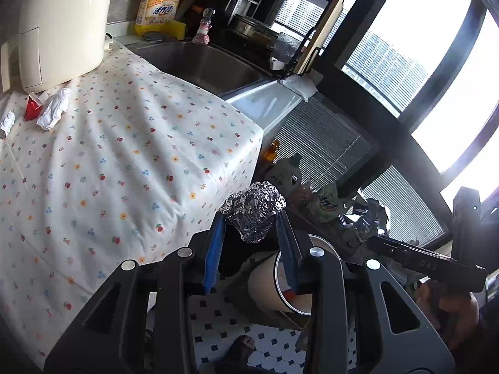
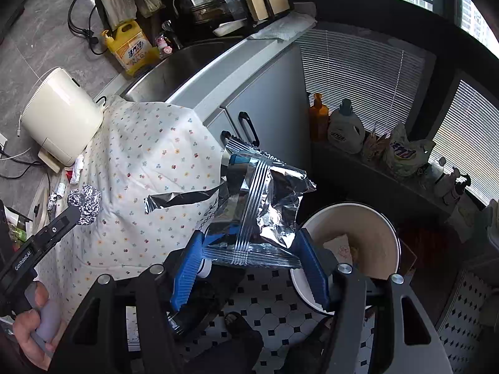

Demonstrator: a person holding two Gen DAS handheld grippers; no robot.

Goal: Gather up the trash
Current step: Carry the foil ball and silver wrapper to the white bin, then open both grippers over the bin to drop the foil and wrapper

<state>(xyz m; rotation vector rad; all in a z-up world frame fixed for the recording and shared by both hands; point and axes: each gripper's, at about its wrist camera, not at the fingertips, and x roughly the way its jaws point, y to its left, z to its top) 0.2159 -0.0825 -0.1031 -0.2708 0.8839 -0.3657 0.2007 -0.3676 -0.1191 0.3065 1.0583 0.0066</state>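
Observation:
My left gripper [image 1: 251, 218] is shut on a crumpled foil ball [image 1: 254, 213], held beyond the counter's edge above a round beige trash bin [image 1: 274, 283]. The foil ball also shows in the right wrist view [image 2: 87, 204]. My right gripper [image 2: 249, 243] is shut on a torn silver foil wrapper [image 2: 255, 205] and holds it left of the bin [image 2: 368, 237], which has some paper inside. A crumpled white tissue [image 1: 54, 109] and a red scrap [image 1: 31, 109] lie on the flowered cloth [image 1: 109, 162] near the cream appliance [image 1: 62, 25].
A steel sink [image 1: 199, 62] lies past the cloth, with a yellow detergent jug [image 1: 160, 3] behind it. Bottles and bags [image 2: 374, 140] stand on the window ledge. The floor is black-and-white tile [image 2: 274, 308]. My foot [image 2: 237, 321] shows below.

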